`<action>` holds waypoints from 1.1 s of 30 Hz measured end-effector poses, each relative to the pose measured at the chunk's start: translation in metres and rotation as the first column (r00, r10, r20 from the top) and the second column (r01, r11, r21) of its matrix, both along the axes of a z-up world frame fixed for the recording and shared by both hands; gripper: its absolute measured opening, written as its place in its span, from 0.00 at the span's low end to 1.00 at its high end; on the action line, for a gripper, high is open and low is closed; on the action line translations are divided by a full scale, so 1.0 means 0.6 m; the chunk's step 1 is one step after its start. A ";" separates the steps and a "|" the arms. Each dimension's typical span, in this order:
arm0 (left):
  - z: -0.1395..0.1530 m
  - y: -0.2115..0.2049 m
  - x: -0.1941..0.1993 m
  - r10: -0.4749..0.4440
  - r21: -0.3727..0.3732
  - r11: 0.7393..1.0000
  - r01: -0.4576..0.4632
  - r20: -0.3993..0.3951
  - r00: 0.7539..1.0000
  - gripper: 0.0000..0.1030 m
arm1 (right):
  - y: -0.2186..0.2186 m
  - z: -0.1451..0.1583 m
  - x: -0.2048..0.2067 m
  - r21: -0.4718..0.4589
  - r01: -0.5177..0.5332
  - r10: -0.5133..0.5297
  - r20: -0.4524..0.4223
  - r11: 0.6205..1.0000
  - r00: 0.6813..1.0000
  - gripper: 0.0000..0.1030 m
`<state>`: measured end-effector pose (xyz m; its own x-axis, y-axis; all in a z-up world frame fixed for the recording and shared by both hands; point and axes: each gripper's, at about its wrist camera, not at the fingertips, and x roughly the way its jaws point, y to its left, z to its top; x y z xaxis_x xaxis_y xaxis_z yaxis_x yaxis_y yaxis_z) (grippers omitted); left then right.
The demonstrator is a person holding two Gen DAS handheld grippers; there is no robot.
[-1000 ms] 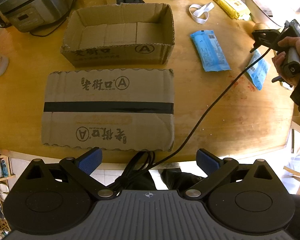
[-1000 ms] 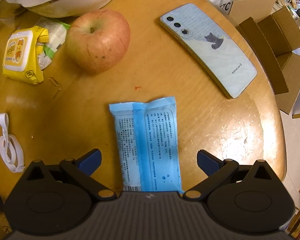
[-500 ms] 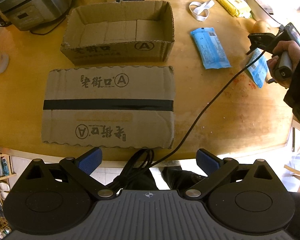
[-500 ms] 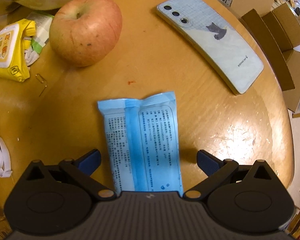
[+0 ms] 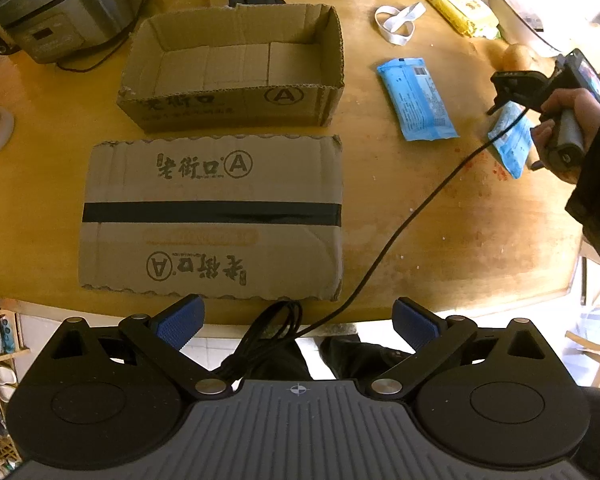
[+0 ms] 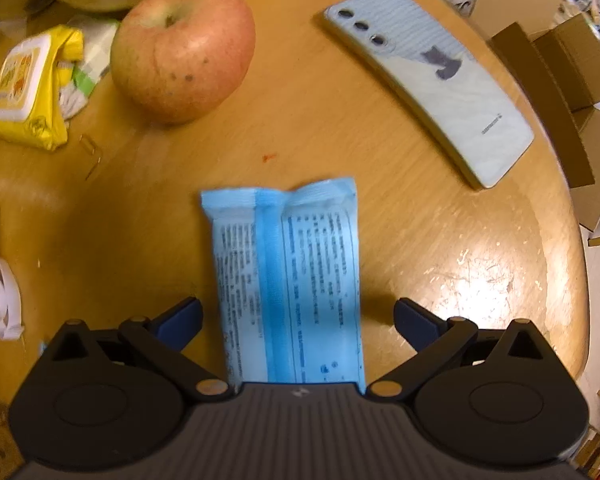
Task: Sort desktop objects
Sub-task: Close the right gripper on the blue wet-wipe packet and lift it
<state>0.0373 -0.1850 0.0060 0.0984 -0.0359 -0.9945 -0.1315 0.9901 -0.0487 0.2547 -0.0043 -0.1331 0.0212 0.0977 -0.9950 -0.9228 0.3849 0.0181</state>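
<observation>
A blue tissue packet (image 6: 292,276) lies flat on the wooden table, its near end between the wide-apart fingers of my open right gripper (image 6: 298,318). The same packet (image 5: 512,146) shows under that gripper in the left wrist view, with a hand on the handle. A second blue packet (image 5: 416,100) lies right of the open cardboard box (image 5: 236,72), which holds nothing I can see. Below it a flat cardboard lid (image 5: 212,216) rests on the table. My left gripper (image 5: 298,322) hangs open off the table's near edge, with nothing between its fingers.
An apple (image 6: 182,50), a yellow wipes pack (image 6: 32,88) and a light-blue phone (image 6: 428,80) lie beyond the packet. A white strap (image 5: 398,24) lies behind the second packet. A rice cooker (image 5: 60,4) stands at the back left. A black cable (image 5: 400,232) crosses the table.
The right gripper has dropped closer over the blue packet and turned a little, so the packet now sits further in between its fingers. The left gripper has barely moved.
</observation>
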 end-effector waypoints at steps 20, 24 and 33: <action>0.005 0.015 -0.002 0.012 -0.017 1.000 -0.012 0.030 0.999 1.00 | 0.031 0.053 -0.015 0.005 -0.075 0.075 -0.014 0.997 0.997 0.56; 0.006 0.017 -0.004 0.011 -0.021 1.000 -0.010 0.034 0.999 1.00 | 0.035 0.070 -0.017 0.005 -0.093 0.093 -0.015 0.996 0.996 0.56; 0.006 0.020 -0.010 0.003 -0.032 0.999 -0.001 0.038 0.999 1.00 | 0.049 0.111 -0.013 0.012 -0.133 0.133 -0.029 0.991 0.991 0.56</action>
